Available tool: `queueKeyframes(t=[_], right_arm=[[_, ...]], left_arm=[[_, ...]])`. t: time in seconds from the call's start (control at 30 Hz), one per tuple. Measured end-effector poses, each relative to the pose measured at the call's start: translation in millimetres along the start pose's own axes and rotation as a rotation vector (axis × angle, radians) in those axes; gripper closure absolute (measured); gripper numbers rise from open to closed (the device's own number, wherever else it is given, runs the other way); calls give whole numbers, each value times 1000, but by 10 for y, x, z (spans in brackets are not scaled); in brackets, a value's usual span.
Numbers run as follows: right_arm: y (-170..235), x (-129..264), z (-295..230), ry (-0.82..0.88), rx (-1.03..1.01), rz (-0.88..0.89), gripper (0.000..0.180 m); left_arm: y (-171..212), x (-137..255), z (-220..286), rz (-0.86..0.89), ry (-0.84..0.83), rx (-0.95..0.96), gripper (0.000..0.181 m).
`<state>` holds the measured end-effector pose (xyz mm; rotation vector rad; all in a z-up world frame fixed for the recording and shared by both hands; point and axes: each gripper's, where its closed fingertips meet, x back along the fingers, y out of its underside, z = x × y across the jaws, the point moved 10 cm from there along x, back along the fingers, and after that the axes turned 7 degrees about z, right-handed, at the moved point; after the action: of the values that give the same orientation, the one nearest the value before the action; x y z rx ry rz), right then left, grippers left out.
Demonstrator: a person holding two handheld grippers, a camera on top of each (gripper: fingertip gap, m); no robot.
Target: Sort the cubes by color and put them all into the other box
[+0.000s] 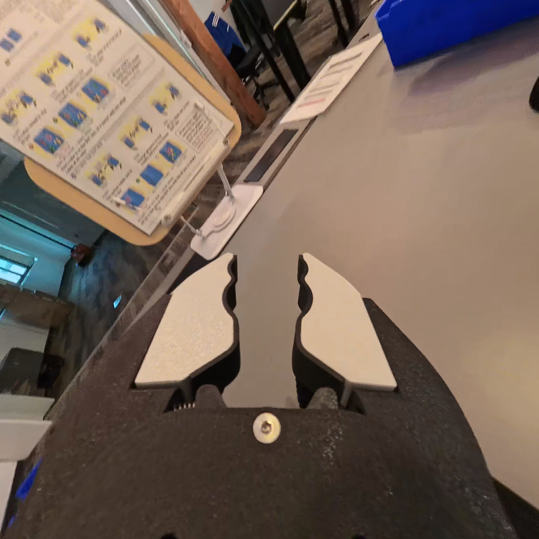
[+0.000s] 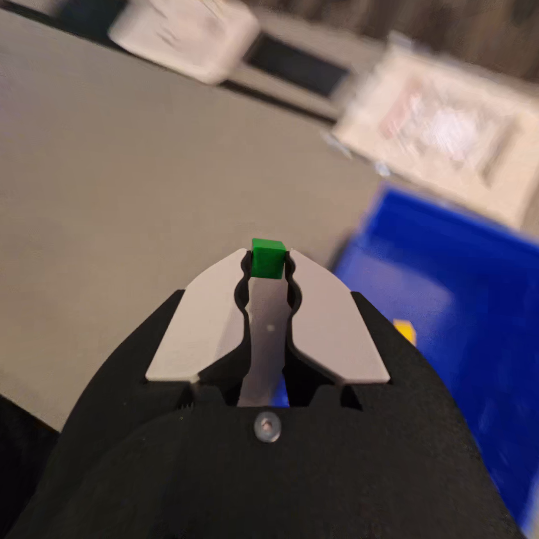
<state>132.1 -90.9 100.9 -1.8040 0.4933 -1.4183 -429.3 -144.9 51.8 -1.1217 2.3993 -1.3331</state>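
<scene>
Right wrist view showed the right gripper (image 2: pixel 268 256) closed on a green cube (image 2: pixel 267 259), pinched at the very tips of its fingers (image 2: pixel 215 309), above the grey tabletop (image 2: pixel 116 175). A blue box (image 2: pixel 455 291) sat just to the right and below, with a yellow cube (image 2: pixel 404 331) inside it near the gripper's edge. Motion blur smeared the background, so the pale shapes along the far edge could not be made out.

Judging by its look, the green cube was small, rigid and light, with flat matte faces and crisp edges; it should neither deform nor break. Its two opposite flat faces were the natural place to take hold, and the fingers had it there, though only at the outermost notch, so a jolt might twist it loose. The inner finger edges were black and scalloped, the outer plates pale grey and faintly textured, mounted on a coarse black body.

Left wrist view showed the left gripper (image 1: pixel 267 262) with its fingers moderately apart and nothing between them, over bare tabletop near its edge. A blue box (image 1: pixel 466 32) of smooth hard plastic stood far off, an illustrated instruction sheet (image 1: pixel 96 116) leaned on a stand, and a flat printed sheet (image 1: pixel 329 81) lay beyond.
</scene>
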Motion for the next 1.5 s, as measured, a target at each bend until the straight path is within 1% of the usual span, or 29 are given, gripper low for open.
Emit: queueKeyframes(t=[0.07,0.13,0.23,0.33,0.37,0.4,0.43,0.47,0.57,0.63,0.77,0.87,0.93,1.0,1.1,1.2,1.33,1.43,1.5], right_arm=[[423,29,622,68,-140,-165,158],[772,-31,969,62,-227,-257,158],[1109,-143,1216,115,-256,-335,158],[1266,-230,1307,135,-250,-372,158],[1293,-231,1331,160,-253,-387,156],[1296,-219,1348,192,-249,-385,148],[1279,-192,1342,203,-239,-359,145],[1246,-151,1317,194,-236,-313,146],[1087,33,1189,147,-236,-131,144],[961,196,1052,136,-202,-7,142],[699,464,669,21,-93,247,141],[555,532,419,-73,-42,371,141],[484,520,288,-105,-15,402,141],[420,474,200,-94,7,406,141],[325,356,97,-93,11,382,141],[219,253,-43,-117,19,340,140],[88,224,-315,-151,79,292,140],[60,265,-523,-166,130,259,139],[80,313,-643,-179,147,241,139]], left_arm=[[105,62,34,-31,-9,38,143],[157,69,56,-48,-27,71,144],[137,25,89,-37,-35,112,146],[75,-38,112,-35,-35,118,146],[59,-50,108,-42,-41,108,146],[50,-49,96,-52,-49,97,146],[45,-32,70,-63,-60,89,145],[49,4,28,-75,-75,85,145],[126,204,-205,-115,-156,98,145],[247,388,-442,-175,-229,95,145],[625,753,-1033,-341,-326,100,145],[990,939,-1426,-469,-325,152,143],[1249,973,-1615,-531,-298,181,143],[1512,929,-1765,-590,-274,196,140],[1856,752,-1924,-626,-239,190,139],[2155,489,-1988,-606,-118,173,139],[2467,157,-2045,-575,37,76,139],[2651,-9,-2097,-612,135,-34,138],[2727,-89,-2155,-628,182,-53,138]])
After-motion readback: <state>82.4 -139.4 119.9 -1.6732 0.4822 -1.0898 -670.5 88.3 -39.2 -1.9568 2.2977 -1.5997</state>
